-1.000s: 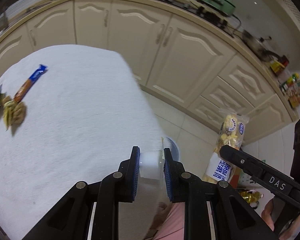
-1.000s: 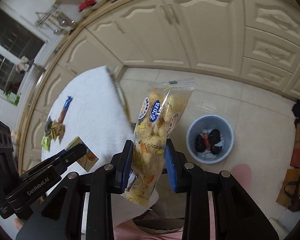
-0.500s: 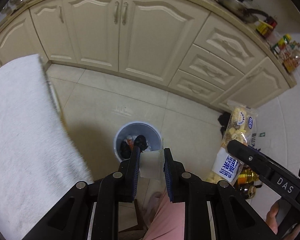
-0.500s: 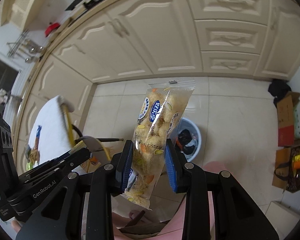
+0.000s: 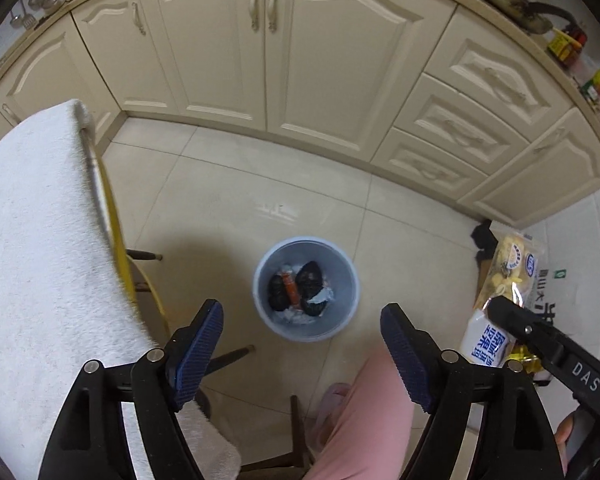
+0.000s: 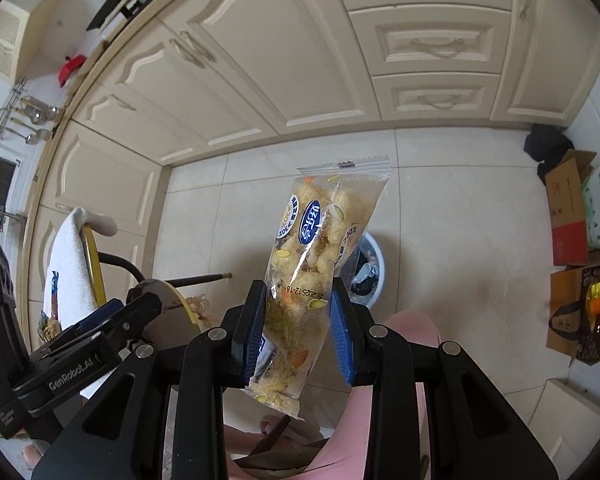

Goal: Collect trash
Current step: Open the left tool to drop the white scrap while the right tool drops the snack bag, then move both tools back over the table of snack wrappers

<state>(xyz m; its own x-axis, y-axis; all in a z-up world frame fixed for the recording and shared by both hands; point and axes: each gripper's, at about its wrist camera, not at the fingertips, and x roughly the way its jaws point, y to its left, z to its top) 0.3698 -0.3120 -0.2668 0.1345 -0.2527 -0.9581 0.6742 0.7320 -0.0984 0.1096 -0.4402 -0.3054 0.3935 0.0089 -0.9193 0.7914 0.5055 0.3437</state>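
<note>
Over bin [image 5: 306, 288]: left tongs [image 5: 300, 346] now open, white scrap gone.

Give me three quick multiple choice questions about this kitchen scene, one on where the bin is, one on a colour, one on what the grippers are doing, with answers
1. Where is the trash bin?
A. on the tiled floor
B. on the counter
C. on the towel-covered table

2. What colour is the bin's wall?
A. red
B. light blue
C. black

3. What state is the left gripper in?
A. shut on a bag
B. open and empty
C. shut on a cup

Answers: 1 A, it stands on floor tiles before the cabinets. 2 B, its rim and wall show pale blue. 3 B, its jaws stand wide apart with nothing between; only the right gripper holds the snack bag.
</note>
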